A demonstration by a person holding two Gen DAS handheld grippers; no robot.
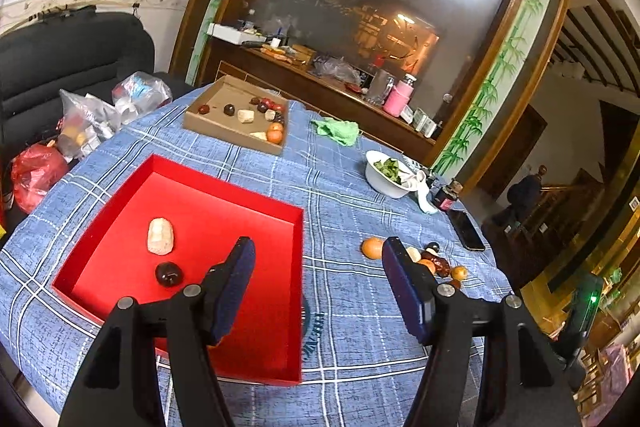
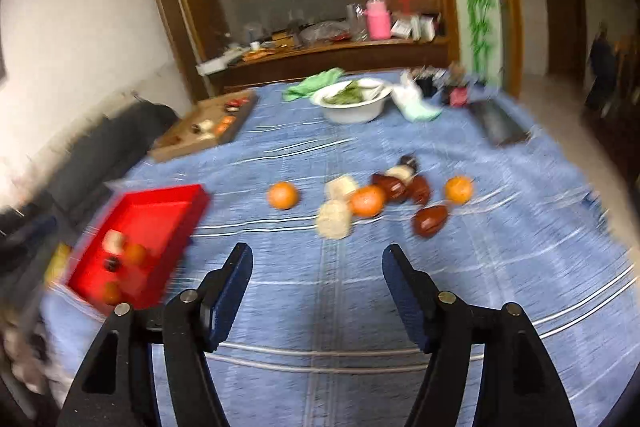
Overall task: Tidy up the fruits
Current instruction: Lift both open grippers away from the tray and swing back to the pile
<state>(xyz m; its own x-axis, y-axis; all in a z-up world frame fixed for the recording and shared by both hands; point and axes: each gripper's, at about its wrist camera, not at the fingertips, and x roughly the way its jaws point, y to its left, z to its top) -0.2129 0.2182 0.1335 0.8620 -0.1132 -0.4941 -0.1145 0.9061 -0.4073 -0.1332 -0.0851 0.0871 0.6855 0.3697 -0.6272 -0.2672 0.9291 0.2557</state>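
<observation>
A red tray (image 1: 240,355) lies on the blue checked tablecloth and holds a pale fruit (image 1: 160,235) and a dark fruit (image 1: 169,273). My left gripper (image 1: 318,251) is open and empty, above the tray's right edge. A loose pile of orange, brown and pale fruits (image 2: 372,199) lies mid-table, with one orange (image 2: 283,195) apart to its left. My right gripper (image 2: 317,255) is open and empty, short of the pile. The red tray shows blurred in the right wrist view (image 2: 160,199) at the left, with several fruits in it.
A brown cardboard box (image 1: 208,125) with several fruits sits at the far side. A white bowl of greens (image 1: 384,183), a green cloth (image 1: 338,131), a dark jar (image 1: 446,197) and a phone (image 1: 466,229) lie on the right. Plastic bags (image 1: 92,119) sit at the left edge.
</observation>
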